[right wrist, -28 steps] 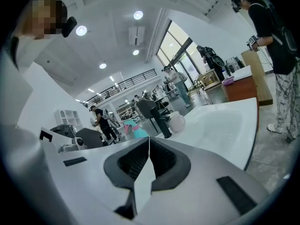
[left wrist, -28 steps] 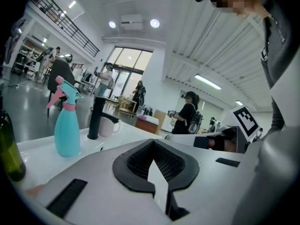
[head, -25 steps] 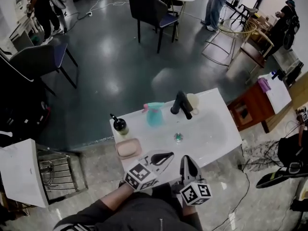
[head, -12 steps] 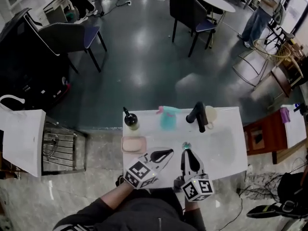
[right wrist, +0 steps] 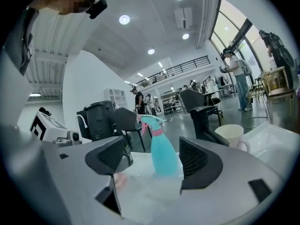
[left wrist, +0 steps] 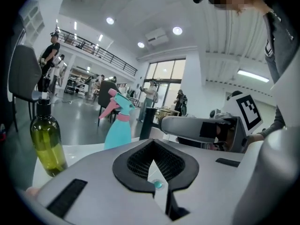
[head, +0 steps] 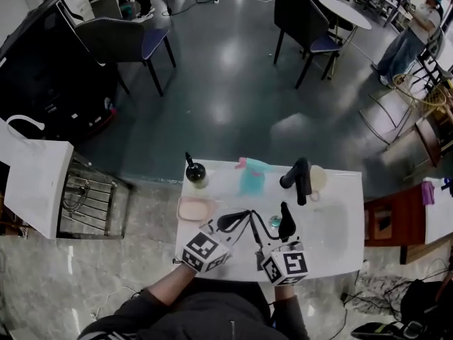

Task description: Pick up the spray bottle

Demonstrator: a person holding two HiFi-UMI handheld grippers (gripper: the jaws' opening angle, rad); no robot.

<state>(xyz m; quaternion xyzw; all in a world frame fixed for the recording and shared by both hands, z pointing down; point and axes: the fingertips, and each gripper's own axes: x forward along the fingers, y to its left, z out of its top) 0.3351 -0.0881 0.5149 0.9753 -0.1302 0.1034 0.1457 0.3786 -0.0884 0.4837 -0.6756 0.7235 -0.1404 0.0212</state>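
White worktop [head: 340,250] with a sunk basin, the person standing at its near edge with both claws over it. Left claw [head: 237,220] is clenched, pads [left wrist: 140,161] meeting with nothing between them, and lies low over the near left of the worktop. Right claw [head: 271,227] is released: its jaws have just been opening and stand wide apart, with nothing inside them. The right gripper view shows the spray bottle [right wrist: 164,153] lined up in the gap but beyond the pads [right wrist: 199,158], untouched. That bottle [head: 251,178] stands upright at the far edge of the worktop; it is teal with a pink trigger head, a black faucet [head: 299,178] to its right and a dark green pump bottle [head: 195,171] to its left, each near but apart from it. Judged to be thin plastic: light if part empty, smooth and liable to slip, and apt to yield if squeezed hard. The flared body narrows toward the collar, so the upper body just below the pink band looks the surest hold, clear of the trigger. A pale cup [head: 318,178] sits just right of the faucet. A pink soap dish [head: 196,209] lies near left.
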